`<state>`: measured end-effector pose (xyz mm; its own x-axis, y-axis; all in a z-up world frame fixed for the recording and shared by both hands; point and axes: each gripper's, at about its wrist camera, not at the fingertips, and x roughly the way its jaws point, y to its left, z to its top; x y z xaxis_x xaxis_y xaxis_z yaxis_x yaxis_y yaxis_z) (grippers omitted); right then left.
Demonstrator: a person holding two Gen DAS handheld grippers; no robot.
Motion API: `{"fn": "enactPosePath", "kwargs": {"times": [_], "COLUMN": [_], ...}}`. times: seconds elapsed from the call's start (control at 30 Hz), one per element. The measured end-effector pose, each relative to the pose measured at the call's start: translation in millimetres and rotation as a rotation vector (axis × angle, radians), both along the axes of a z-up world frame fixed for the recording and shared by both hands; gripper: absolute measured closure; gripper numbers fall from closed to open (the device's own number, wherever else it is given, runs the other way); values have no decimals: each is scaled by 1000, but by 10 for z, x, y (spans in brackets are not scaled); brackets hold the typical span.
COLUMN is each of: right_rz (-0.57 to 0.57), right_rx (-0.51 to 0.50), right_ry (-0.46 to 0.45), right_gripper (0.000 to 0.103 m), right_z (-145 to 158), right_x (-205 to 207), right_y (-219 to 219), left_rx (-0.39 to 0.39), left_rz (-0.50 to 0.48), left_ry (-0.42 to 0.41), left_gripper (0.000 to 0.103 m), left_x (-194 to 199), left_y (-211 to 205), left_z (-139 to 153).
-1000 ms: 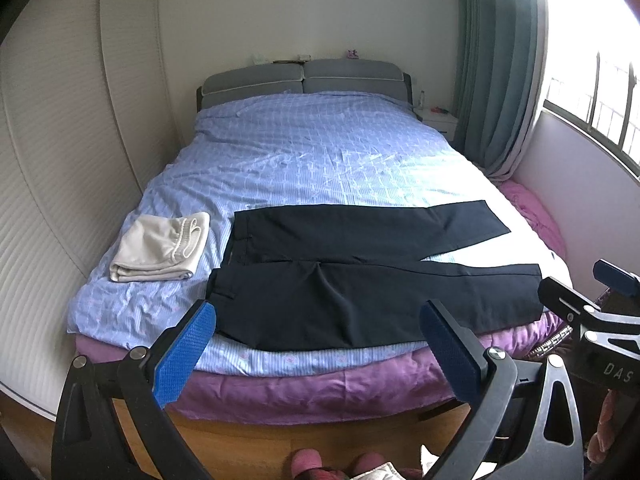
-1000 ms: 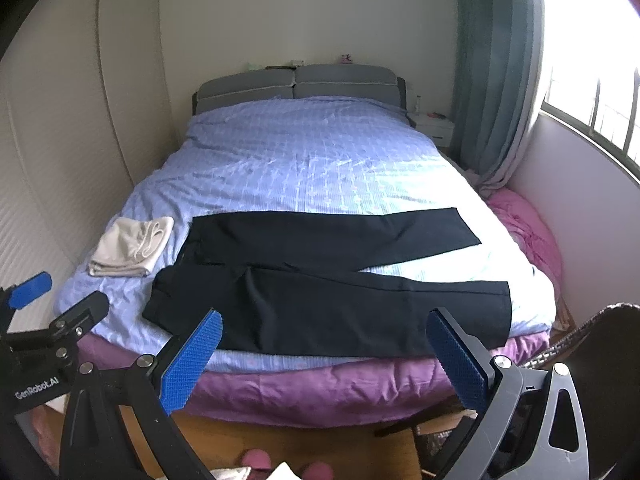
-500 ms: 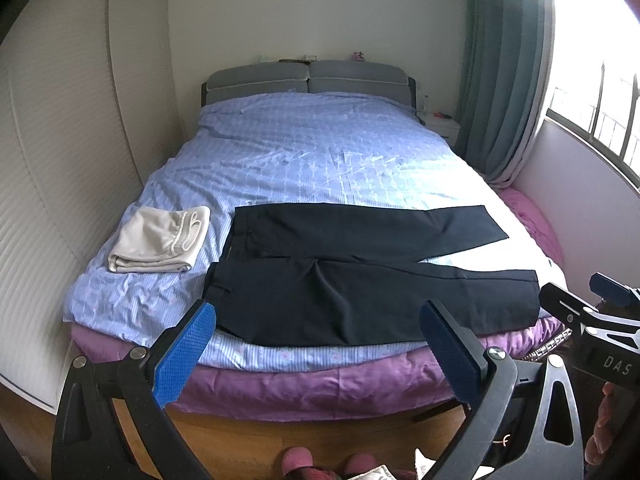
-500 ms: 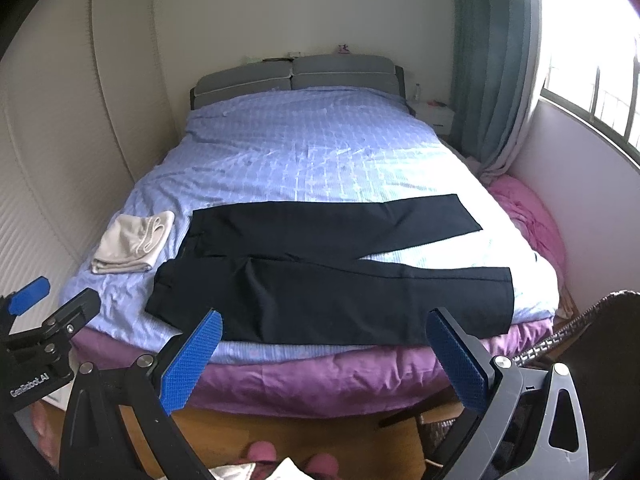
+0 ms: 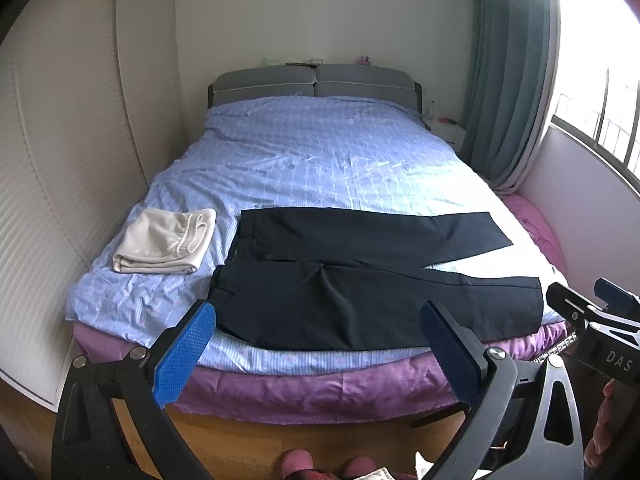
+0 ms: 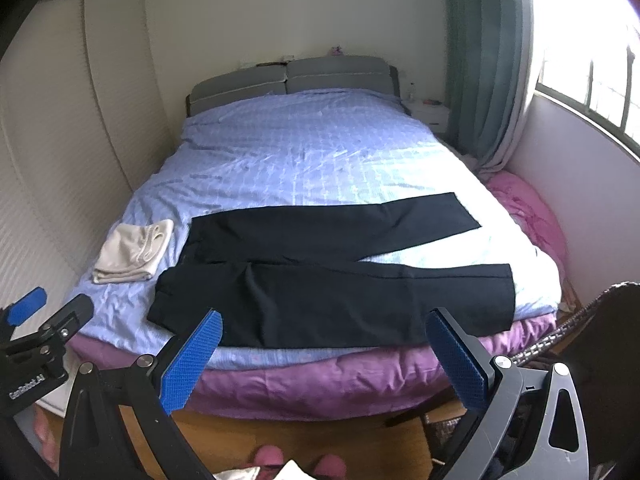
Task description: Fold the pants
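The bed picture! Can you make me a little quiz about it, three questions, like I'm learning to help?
1. True or false: the black pants are already folded into a small stack.
2. What lies on the bed beside the pants' waist end? A) a pillow B) a folded beige cloth C) a book
3. Fill in: both the left tool and the right tool are ____, holding nothing.

Key:
1. False. They lie spread flat, both legs stretched toward the window side.
2. B, the folded beige cloth, apart from the pants.
3. Open.
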<state>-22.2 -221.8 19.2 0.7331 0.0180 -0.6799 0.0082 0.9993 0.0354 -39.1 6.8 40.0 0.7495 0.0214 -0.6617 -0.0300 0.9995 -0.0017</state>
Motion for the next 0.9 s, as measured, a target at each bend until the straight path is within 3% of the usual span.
{"fn": "enactPosePath", "kwargs": {"times": [0.27,0.5,0.9], "right_rz": [-21,23,80], "right_rx": [-36,-107,-116], "right_ry": [-50,-48,-10], "right_gripper": [0,0,0], "right_z": [32,-4,-77], "right_x": [4,40,160], "right_y": [74,217,287], "left_rx": [-4,-5,-16], "left_rz": [1,8,18], "left_ry": [4,6,36], "left_gripper": [0,0,0], "left_x": [13,36,175], "left_y": [18,48,76], "left_z": [-8,-29,-134]}}
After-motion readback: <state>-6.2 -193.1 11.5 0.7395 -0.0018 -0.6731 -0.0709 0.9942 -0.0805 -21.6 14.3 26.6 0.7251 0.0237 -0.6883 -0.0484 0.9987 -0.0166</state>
